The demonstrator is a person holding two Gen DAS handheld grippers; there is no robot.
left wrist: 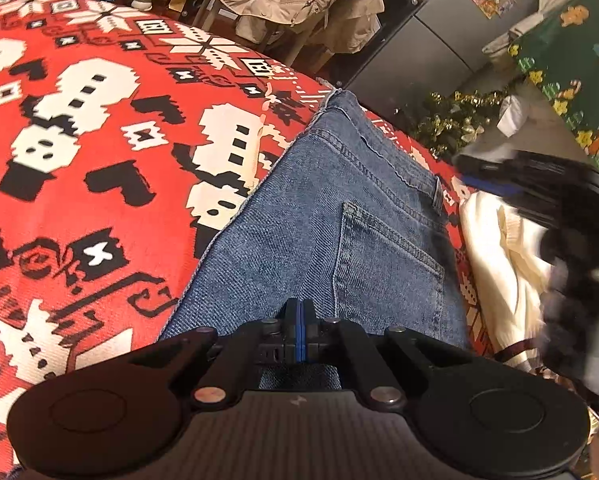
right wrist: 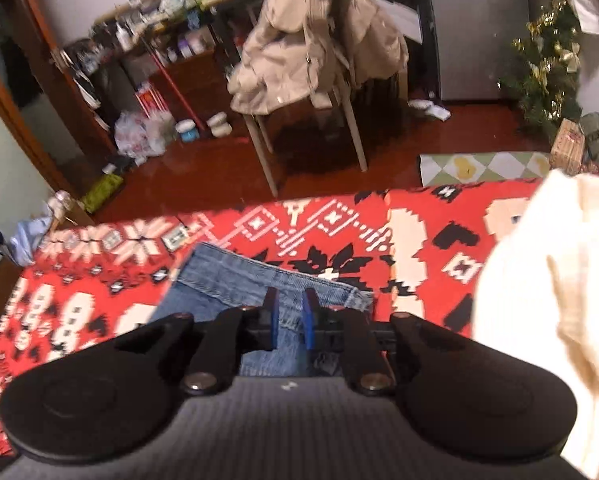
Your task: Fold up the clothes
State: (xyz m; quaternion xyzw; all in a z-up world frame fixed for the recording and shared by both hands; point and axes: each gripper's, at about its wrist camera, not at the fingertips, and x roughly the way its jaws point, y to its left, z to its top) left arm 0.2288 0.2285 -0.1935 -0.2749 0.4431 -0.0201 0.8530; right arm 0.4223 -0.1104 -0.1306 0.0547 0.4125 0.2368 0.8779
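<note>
Black two-finger left gripper (left wrist: 298, 312) fills the bottom of the left wrist view, its blue-padded fingers pressed together with no cloth visibly between them. Just beyond the fingertips lie the folded blue denim jeans (left wrist: 339, 216), spread on the red, white and black patterned blanket (left wrist: 79, 140). Their long axis runs from the bottom centre of the frame up toward the upper right, a back pocket facing up, the far stitched edge reaching the blanket's border. To the right of the jeans sits a cream knitted garment (left wrist: 499, 248), touching or nearly touching them, with the blurred black right gripper above it at the frame's right edge.

In the right wrist view, the right gripper (right wrist: 290, 320) has its fingers spread apart, over the jeans (right wrist: 235, 280), whose hemmed edge runs across mid-frame. Farther off, a beige coat (right wrist: 307, 36) hangs over a chair.
</note>
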